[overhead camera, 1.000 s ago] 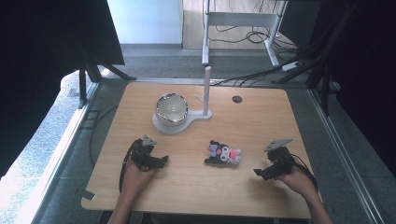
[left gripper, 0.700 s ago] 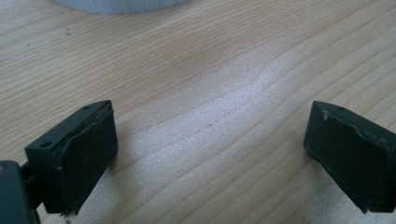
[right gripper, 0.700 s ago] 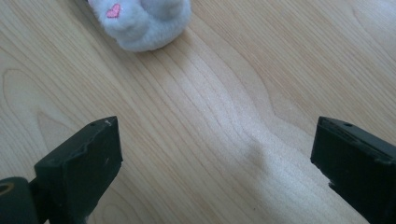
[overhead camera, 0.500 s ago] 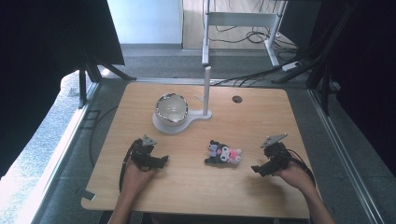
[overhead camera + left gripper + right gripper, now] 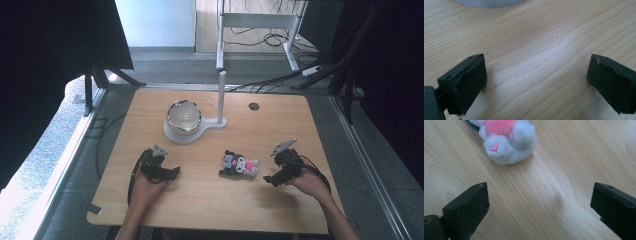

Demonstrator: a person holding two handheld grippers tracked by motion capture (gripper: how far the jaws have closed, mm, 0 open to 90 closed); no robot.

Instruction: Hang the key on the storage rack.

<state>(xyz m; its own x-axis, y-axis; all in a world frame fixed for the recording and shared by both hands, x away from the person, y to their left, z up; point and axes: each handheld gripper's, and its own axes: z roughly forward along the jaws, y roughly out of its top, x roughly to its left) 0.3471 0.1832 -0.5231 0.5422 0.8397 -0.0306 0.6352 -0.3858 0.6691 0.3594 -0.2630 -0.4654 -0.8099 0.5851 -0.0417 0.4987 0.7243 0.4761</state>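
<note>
A small plush toy (image 5: 239,164), black, white and pink, lies on the wooden table (image 5: 210,200) a little right of the middle. My right gripper (image 5: 270,180) rests low on the table just right of the toy, open and pointing at it. In the right gripper view the toy's white and pink end (image 5: 507,141) lies beyond the spread jaws, apart from them. My left gripper (image 5: 172,172) sits at the front left, open, with bare wood between its jaws (image 5: 536,67).
A round bowl (image 5: 183,115) sits on a white base (image 5: 192,135) with an upright white post (image 5: 221,97) behind the middle of the table. A dark round hole (image 5: 254,106) marks the far right of the tabletop. The base's rim (image 5: 489,3) lies ahead of the left gripper.
My right gripper has shifted left, closer to the plush toy. The left gripper and the toy have stayed where they were.
</note>
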